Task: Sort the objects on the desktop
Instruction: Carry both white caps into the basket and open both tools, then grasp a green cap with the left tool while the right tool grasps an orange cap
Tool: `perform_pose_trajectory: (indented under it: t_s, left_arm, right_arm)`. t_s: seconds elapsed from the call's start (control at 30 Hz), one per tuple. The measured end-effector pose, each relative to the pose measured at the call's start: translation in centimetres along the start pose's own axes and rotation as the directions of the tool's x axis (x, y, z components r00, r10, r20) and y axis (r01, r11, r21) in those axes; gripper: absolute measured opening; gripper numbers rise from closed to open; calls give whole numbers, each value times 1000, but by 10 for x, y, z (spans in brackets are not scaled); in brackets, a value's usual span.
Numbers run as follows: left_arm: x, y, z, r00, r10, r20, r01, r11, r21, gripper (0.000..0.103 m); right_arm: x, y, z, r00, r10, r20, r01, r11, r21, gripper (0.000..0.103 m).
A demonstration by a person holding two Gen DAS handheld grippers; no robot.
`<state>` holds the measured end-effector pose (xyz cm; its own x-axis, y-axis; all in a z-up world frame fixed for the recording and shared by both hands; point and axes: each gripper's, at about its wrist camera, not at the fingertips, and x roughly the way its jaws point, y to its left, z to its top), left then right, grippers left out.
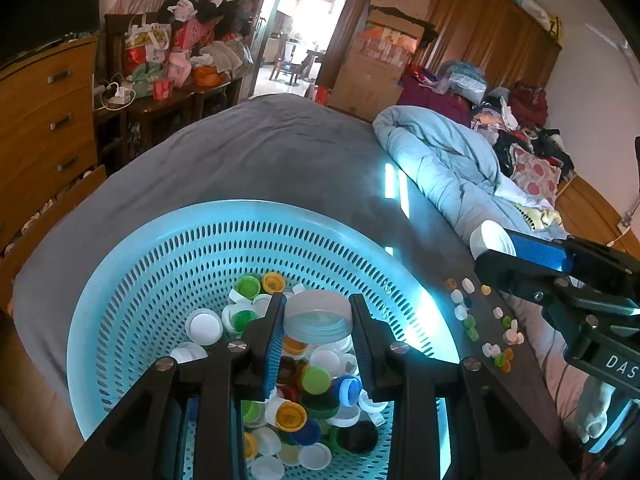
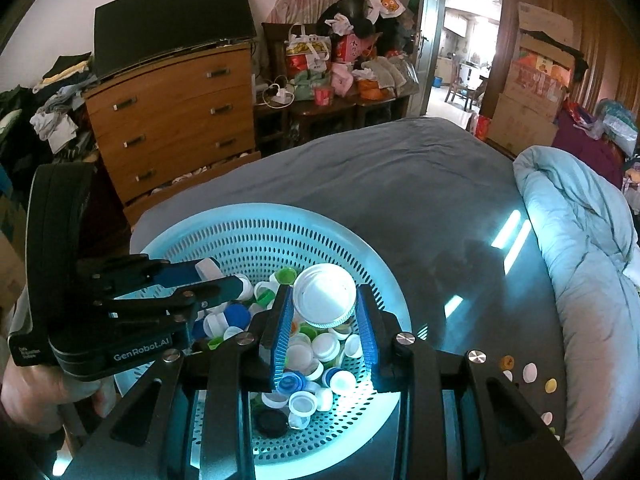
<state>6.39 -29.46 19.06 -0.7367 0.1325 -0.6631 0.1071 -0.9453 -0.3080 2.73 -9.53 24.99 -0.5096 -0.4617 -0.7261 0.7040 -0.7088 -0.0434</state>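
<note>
Both grippers are hanging over the blue basket (image 1: 132,280), presumably so their loads drop among the sorted bottle caps (image 1: 304,396) heaped inside. The left gripper (image 1: 318,316) is clamping a wide grey lid (image 1: 318,314) above the pile; the right gripper (image 2: 324,308) is pinching a white ribbed lid (image 2: 324,294). Unsorted loose caps (image 1: 486,328) are lying on the dark tabletop (image 1: 432,216), right of the basket.
</note>
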Motion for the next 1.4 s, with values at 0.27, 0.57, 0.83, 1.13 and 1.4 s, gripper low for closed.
perform_pose_trajectory:
  t_s: [0.27, 0.57, 0.83, 1.13, 1.4]
  left_arm:
    - [2, -1, -1, 1000, 8, -3, -8, 1000, -1, 33]
    - [-1, 3, -1, 1000, 22, 12, -22, 1000, -18, 51]
    - [-3, 16, -4, 997, 62, 41, -59, 996, -73, 103]
    - [1, -9, -14, 999, 30, 16, -29, 999, -38, 103]
    - [-23, -71, -33, 997, -57, 60, 53, 996, 73, 103]
  right_arm:
    - [4, 2, 0, 1000, 6, -9, -6, 1000, -1, 28]
    - [4, 3, 2, 1000, 7, -3, -7, 1000, -2, 28]
    - [-5, 6, 1, 999, -18, 37, 18, 1000, -3, 54]
    - [-38, -10, -30, 993, -21, 113, 16, 999, 42, 61]
    - [-85, -76, -178, 975, -208, 83, 183, 953, 240, 67]
